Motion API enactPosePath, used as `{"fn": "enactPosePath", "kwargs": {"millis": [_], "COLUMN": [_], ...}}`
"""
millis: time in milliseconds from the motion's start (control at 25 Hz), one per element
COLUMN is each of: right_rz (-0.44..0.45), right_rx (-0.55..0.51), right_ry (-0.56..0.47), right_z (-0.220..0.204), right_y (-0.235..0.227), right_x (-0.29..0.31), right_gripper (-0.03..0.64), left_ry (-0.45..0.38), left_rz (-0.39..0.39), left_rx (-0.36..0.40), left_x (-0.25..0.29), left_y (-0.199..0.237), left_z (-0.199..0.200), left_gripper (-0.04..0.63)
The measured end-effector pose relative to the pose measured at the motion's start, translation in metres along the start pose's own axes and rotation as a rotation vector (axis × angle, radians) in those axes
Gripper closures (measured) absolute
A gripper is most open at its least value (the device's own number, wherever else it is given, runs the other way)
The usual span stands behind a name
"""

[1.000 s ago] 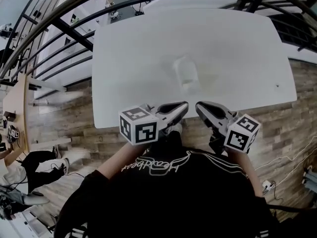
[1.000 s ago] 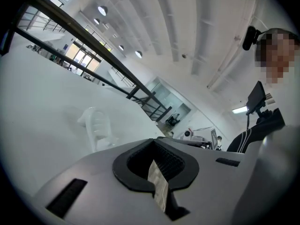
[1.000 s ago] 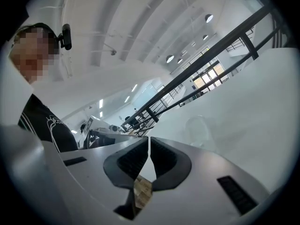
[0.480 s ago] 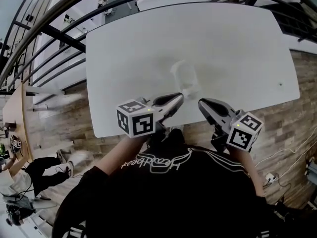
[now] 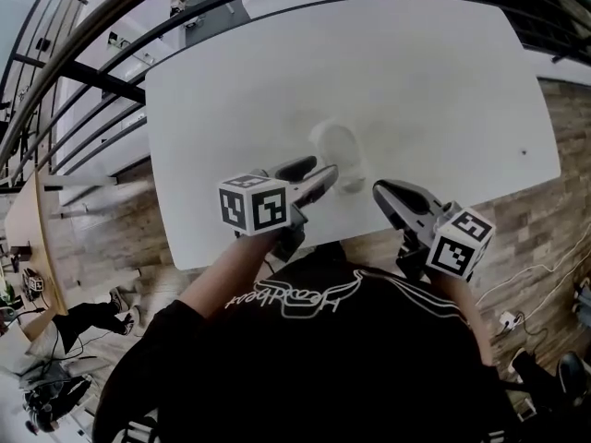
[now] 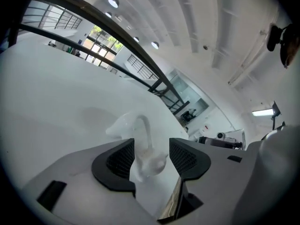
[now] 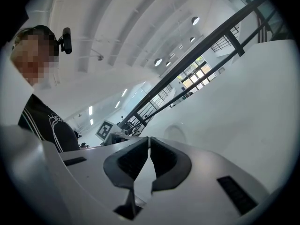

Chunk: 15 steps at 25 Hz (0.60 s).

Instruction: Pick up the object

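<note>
A pale, glossy white object with a curved loop lies on the white table, close to its near edge. My left gripper reaches over that edge up to the object's near side. In the left gripper view the object sits between the two dark pads, and the jaws are opening with a gap on the right side. My right gripper hovers at the table's near edge, to the right of the object, shut with nothing in it; its pads meet at the tips. The object shows faintly ahead of it.
Dark metal railings run along the table's far and left sides. Wooden floor shows to the right and left of the table, with cables at the right. A person is low on the floor at the lower left.
My left gripper has moved forward from the table's edge up to the object, and its jaws have parted around it. The right gripper has hardly moved.
</note>
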State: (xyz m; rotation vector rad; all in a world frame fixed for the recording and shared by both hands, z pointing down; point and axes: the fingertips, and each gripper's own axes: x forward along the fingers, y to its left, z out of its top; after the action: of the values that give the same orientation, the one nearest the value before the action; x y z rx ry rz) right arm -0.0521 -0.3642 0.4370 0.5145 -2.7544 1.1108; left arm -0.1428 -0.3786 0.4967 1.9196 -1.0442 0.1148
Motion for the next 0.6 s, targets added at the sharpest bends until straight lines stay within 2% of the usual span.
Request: {"fn": "enactPosePath", "kwargs": {"millis": [160, 320, 600], "right_rz": [-0.012, -0.021, -0.034], "right_rx": [0.016, 0.027, 0.039], "right_ry": [0.0, -0.004, -0.012], "right_z": [0.01, 0.013, 0.013], "right_y": [-0.019, -0.034, -0.039], "right_x": [0.008, 0.012, 0.012], "right_gripper": [0.595, 0.595, 0.595], "left_ry": [0.049, 0.091, 0.1], "left_rz": [0.024, 0.041, 0.027], "left_rx": [-0.067, -0.092, -0.154], "left_x": [0.021, 0.04, 0.051], "left_y": [0.028, 0.046, 0.052], "left_z": [0.001, 0.002, 0.001], "left_gripper": [0.373, 0.373, 0.373]}}
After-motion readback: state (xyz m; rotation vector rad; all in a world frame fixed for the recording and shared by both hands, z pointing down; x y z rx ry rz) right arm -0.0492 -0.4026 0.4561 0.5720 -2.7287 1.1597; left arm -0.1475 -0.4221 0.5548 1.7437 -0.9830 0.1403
